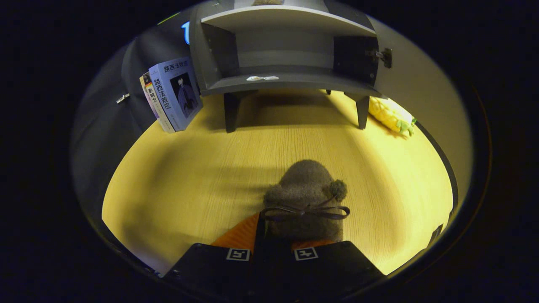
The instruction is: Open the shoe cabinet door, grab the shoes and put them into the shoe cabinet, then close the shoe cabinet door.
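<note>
though partly hidden, gripper (276,235) fingers pinched onto the fuzzy brown shoe (305,198).

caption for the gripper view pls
Claw shut on a fuzzy brown shoe, facing the open shoe cabinet.

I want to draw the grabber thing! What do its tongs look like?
The tongs have two wide, blocky bodies side by side, each with slanted outer edges. Each carries a small square white sticker printed with a black blocky code pattern. No cables or sleeves are visible.
</note>
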A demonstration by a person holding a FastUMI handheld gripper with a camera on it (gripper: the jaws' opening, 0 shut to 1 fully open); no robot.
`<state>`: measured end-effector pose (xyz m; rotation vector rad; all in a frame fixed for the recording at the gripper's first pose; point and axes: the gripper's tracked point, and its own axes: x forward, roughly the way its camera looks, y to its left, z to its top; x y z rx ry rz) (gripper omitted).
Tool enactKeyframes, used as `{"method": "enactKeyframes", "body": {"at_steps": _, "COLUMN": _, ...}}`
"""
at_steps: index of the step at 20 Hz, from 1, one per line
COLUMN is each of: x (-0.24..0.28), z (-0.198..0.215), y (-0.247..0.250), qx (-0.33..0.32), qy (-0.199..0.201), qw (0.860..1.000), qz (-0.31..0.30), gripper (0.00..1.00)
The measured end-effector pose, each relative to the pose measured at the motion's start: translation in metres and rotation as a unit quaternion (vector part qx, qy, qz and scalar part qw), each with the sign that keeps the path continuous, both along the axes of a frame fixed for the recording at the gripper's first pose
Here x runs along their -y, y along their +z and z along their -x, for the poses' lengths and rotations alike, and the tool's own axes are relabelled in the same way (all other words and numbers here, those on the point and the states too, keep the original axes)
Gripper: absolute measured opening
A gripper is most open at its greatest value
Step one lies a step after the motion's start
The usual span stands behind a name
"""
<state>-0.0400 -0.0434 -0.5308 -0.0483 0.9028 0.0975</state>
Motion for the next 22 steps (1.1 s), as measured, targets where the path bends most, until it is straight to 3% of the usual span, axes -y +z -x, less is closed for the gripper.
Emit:
{"method": "enactKeyframes", "body": {"at_steps": 2, "x": 0.008, "z": -0.005, "y": -0.007, "qx": 0.007, "qy": -0.003, "qw": 1.000, "qz": 0.025, "gripper": 0.23}}
{"method": "enactKeyframes", "body": {"at_steps": 4, "x": 0.008, "z": -0.011, "y": -0.009, "qx": 0.017, "qy": -0.005, "qw": 1.000, "qz": 0.022, "gripper": 0.18}}
{"method": "enactKeyframes", "body": {"at_steps": 10, "x": 0.009, "z": -0.026, "y": -0.014, "qx": 0.040, "qy": -0.014, "qw": 0.999, "qz": 0.014, "gripper": 0.18}}
{"method": "enactKeyframes", "body": {"at_steps": 11, "x": 0.011, "z": -0.023, "y": -0.010, "qx": 0.039, "qy": -0.016, "qw": 0.999, "qz": 0.011, "gripper": 0.05}}
{"method": "enactKeyframes", "body": {"at_steps": 16, "x": 0.015, "z": -0.018, "y": -0.008, "qx": 0.025, "qy": -0.019, "qw": 0.999, "qz": 0.014, "gripper": 0.05}}
{"method": "enactKeyframes", "body": {"at_steps": 22, "x": 0.035, "z": -0.024, "y": 0.064, "qx": 0.056, "qy": -0.027, "qw": 0.998, "qz": 0.025, "gripper": 0.05}}
